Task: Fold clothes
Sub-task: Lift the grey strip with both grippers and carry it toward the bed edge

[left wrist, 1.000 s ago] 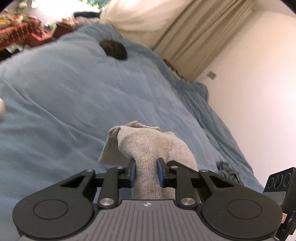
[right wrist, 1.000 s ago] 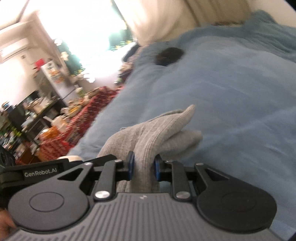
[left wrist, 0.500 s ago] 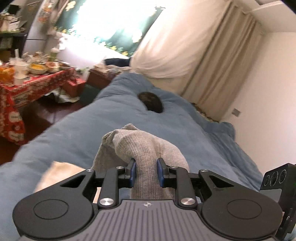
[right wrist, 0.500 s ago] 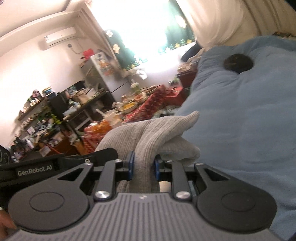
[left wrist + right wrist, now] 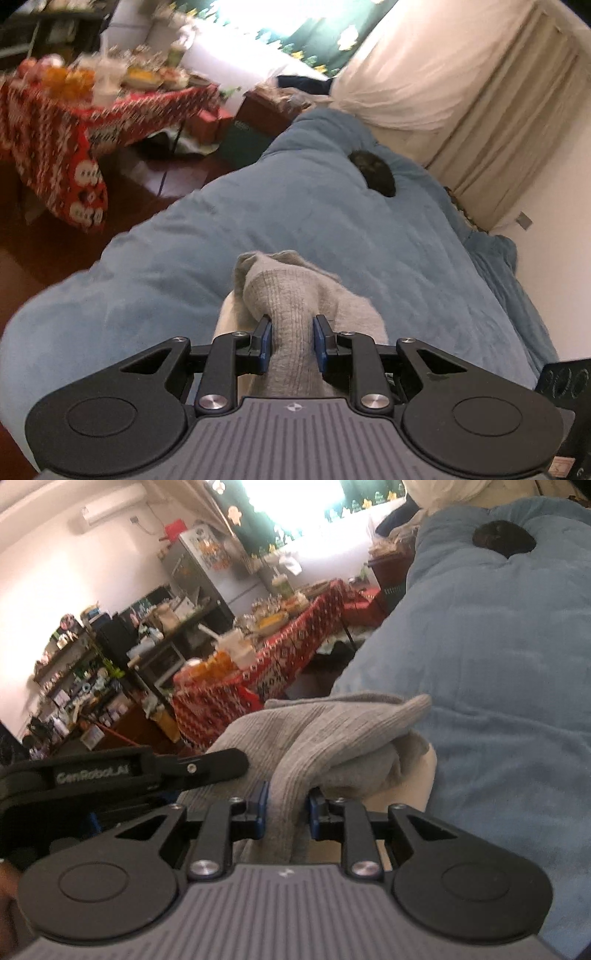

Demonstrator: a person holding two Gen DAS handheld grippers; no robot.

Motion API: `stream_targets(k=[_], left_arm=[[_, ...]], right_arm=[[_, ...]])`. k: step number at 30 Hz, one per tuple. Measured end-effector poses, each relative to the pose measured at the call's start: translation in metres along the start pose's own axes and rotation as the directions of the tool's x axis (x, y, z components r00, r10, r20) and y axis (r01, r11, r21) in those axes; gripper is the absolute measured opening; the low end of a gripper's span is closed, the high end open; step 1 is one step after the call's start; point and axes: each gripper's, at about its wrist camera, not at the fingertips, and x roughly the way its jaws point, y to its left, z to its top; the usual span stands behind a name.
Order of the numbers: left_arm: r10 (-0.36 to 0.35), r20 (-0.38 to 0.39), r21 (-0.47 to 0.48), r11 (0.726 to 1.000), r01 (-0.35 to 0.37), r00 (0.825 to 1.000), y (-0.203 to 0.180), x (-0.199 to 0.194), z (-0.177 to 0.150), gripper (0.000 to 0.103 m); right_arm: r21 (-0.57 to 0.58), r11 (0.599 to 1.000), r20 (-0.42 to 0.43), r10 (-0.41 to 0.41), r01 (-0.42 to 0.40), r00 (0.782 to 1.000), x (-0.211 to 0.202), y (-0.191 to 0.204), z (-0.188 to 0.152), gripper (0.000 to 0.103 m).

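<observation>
The blue duvet (image 5: 295,229) lies open ahead, only a dark lump (image 5: 373,172) far off.

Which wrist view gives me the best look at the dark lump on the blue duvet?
Left wrist: the dark lump sits unobstructed mid-duvet. In the right wrist view it is pushed to the upper edge.

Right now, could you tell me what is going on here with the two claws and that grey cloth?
A person is folding clothes with a claw in each hand. The left claw is shut on a bunched part of a grey knit garment, and the right claw is shut on another part of it. The garment is held over a blue duvet on a bed. It is bunched, not yet folded flat.
</observation>
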Motion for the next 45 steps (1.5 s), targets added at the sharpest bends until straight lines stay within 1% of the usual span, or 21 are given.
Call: stream_targets(k=[2, 5, 9, 11, 13, 15, 17, 18, 21, 22, 23, 24, 25, 26, 29, 33, 39, 40, 42, 43, 45], left_arm=[[-0.013, -0.012, -0.048, 0.999, 0.012, 1.000, 0.012, 0.005, -0.003, 0.022], [-0.033, -0.009, -0.097, 0.995, 0.032, 0.999, 0.020, 0.009, -0.003, 0.022], [-0.040, -0.012, -0.096, 0.995, 0.039, 0.999, 0.016, 0.014, 0.004, 0.022], [-0.034, -0.028, -0.097, 0.995, 0.031, 0.999, 0.017, 0.020, 0.005, 0.022], [-0.028, -0.044, -0.119, 0.993, 0.023, 0.999, 0.021, 0.023, 0.004, 0.022], [-0.045, -0.049, -0.140, 0.989, 0.038, 0.998, 0.027, 0.022, 0.002, 0.024], [-0.055, -0.044, -0.146, 0.988, 0.048, 0.997, 0.028, 0.016, 0.001, 0.026], [-0.059, -0.042, -0.148, 0.988, 0.053, 0.997, 0.029, 0.013, 0.000, 0.027], [-0.064, -0.040, -0.149, 0.987, 0.057, 0.997, 0.029, 0.005, -0.002, 0.029], [-0.063, -0.041, -0.146, 0.988, 0.056, 0.997, 0.028, 0.003, -0.003, 0.030], [-0.062, -0.043, -0.145, 0.988, 0.055, 0.997, 0.027, 0.001, -0.004, 0.032], [-0.060, -0.044, -0.145, 0.988, 0.053, 0.997, 0.027, -0.002, -0.005, 0.034], [-0.060, -0.044, -0.148, 0.988, 0.053, 0.997, 0.027, -0.004, -0.007, 0.035], [-0.064, -0.046, -0.155, 0.986, 0.056, 0.997, 0.027, -0.006, -0.009, 0.035], [-0.068, -0.056, -0.165, 0.985, 0.058, 0.996, 0.028, -0.015, -0.015, 0.040], [-0.064, -0.062, -0.169, 0.984, 0.052, 0.996, 0.028, -0.028, -0.022, 0.040], [-0.054, -0.080, -0.158, 0.987, 0.040, 0.995, 0.025, -0.035, -0.031, 0.040], [-0.052, -0.084, -0.153, 0.987, 0.038, 0.995, 0.025, -0.035, -0.032, 0.040], [-0.048, -0.093, -0.144, 0.989, 0.035, 0.994, 0.025, -0.036, -0.034, 0.041], [-0.047, -0.098, -0.139, 0.990, 0.033, 0.994, 0.025, -0.036, -0.035, 0.041], [-0.043, -0.108, -0.130, 0.991, 0.029, 0.993, 0.025, -0.036, -0.037, 0.040]], right_arm=[[0.005, 1.000, -0.013, 0.004, -0.004, 1.000, 0.007, -0.006, -0.002, 0.027], [0.011, 1.000, -0.007, 0.010, -0.010, 1.000, 0.013, -0.020, 0.000, 0.024], [-0.007, 1.000, 0.003, -0.013, 0.013, 1.000, 0.018, -0.024, 0.007, 0.024], [-0.003, 1.000, -0.003, -0.021, 0.021, 1.000, 0.021, -0.025, 0.009, 0.024], [0.012, 1.000, -0.034, -0.012, 0.013, 0.999, 0.026, -0.029, 0.011, 0.027], [0.057, 0.998, -0.050, 0.006, -0.003, 0.999, 0.027, -0.038, 0.011, 0.032], [0.099, 0.995, -0.057, 0.030, -0.025, 0.998, 0.024, -0.048, 0.012, 0.042], [0.112, 0.993, -0.060, 0.045, -0.038, 0.997, 0.021, -0.053, 0.013, 0.044], [0.142, 0.988, -0.045, 0.069, -0.062, 0.997, 0.009, -0.068, 0.020, 0.047], [0.148, 0.987, -0.036, 0.072, -0.066, 0.997, 0.004, -0.074, 0.024, 0.048], [0.153, 0.986, -0.026, 0.076, -0.071, 0.997, -0.002, -0.079, 0.028, 0.053], [0.160, 0.985, -0.015, 0.071, -0.068, 0.997, -0.006, -0.085, 0.033, 0.055], [0.172, 0.983, -0.004, 0.063, -0.061, 0.998, -0.008, -0.093, 0.040, 0.058], [0.192, 0.980, 0.006, 0.054, -0.054, 0.999, -0.009, -0.101, 0.046, 0.059], [0.256, 0.966, 0.014, 0.045, -0.047, 0.999, 0.002, -0.129, 0.068, 0.059], [0.384, 0.922, -0.063, 0.084, -0.054, 0.994, 0.041, -0.163, 0.088, 0.059], [0.482, 0.876, -0.151, 0.086, -0.002, 0.985, 0.088, -0.189, 0.089, 0.059], [0.503, 0.864, -0.157, 0.088, 0.003, 0.984, 0.093, -0.193, 0.088, 0.059], [0.547, 0.837, -0.150, 0.117, -0.016, 0.982, 0.103, -0.201, 0.087, 0.059], [0.563, 0.827, -0.149, 0.126, -0.020, 0.981, 0.107, -0.204, 0.086, 0.058], [0.570, 0.820, -0.140, 0.152, -0.046, 0.978, 0.114, -0.207, 0.084, 0.042]])
